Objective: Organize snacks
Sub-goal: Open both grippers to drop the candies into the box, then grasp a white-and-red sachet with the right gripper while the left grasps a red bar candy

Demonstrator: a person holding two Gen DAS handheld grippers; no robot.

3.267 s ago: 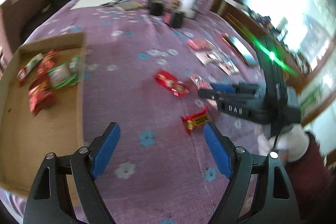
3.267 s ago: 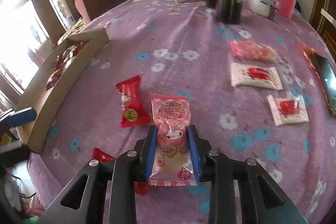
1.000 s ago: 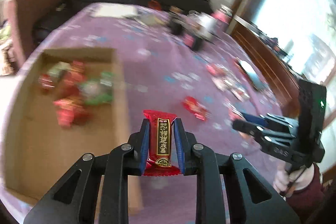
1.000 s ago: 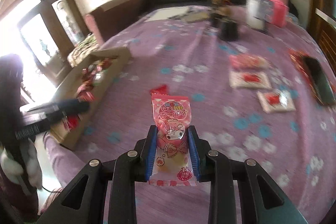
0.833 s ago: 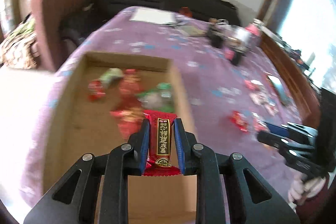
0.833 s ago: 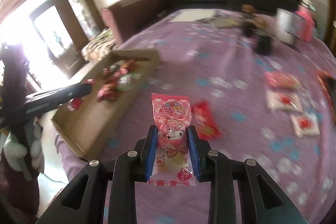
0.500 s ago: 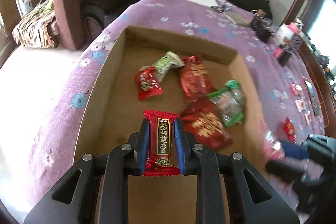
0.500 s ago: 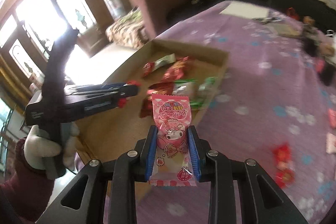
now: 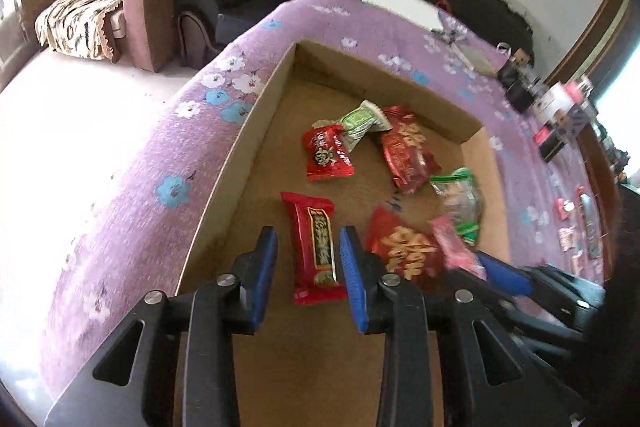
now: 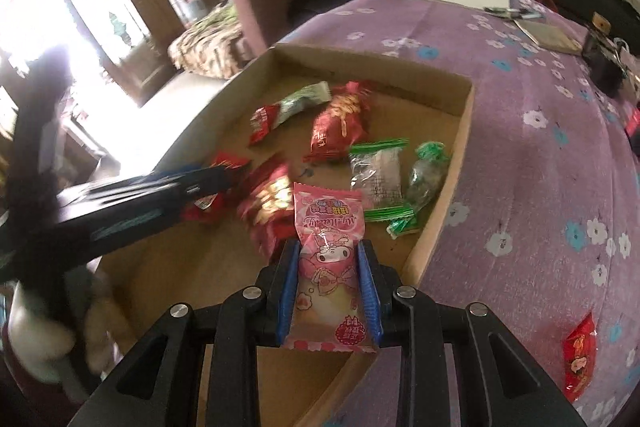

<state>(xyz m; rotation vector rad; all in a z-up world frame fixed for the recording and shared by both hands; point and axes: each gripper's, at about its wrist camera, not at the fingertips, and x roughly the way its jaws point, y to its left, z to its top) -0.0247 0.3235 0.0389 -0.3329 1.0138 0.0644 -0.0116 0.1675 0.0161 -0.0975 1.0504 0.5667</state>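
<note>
We hold both grippers over the cardboard box [image 9: 248,131] that sits on the purple flowered tablecloth [image 9: 168,163].

Our left gripper [image 9: 308,267] has its jaws opening: the blue pads stand clear of the red bar with the dark label [image 9: 316,247], which lies between them without being pressed. In the left wrist view the bar appears to lie on the box floor, though we cannot be sure it has fully landed.

Our right gripper [image 10: 328,291] is clamped on the pink character-print packet [image 10: 328,255]; both blue pads press its sides, and the packet sticks out forward above the near right part of the box. In the left wrist view the same packet [image 9: 456,247] shows blurred at the right, just beside the large red snack bag [image 9: 404,251].

Farther into the box lie a small red packet [image 9: 328,159], a pale green packet [image 9: 360,123] touching it, another red bag [image 9: 408,155], and a clear green-edged packet [image 9: 460,203] near the right wall. From the right wrist view a second green-twisted wrapper [image 10: 426,171] lies just beside that clear packet [image 10: 378,179].

On the cloth outside the box, near the right edge of the right wrist view, one red packet [image 10: 580,359] lies alone. A white-gloved hand [image 10: 36,335] grips the left tool's handle at the lower left.
</note>
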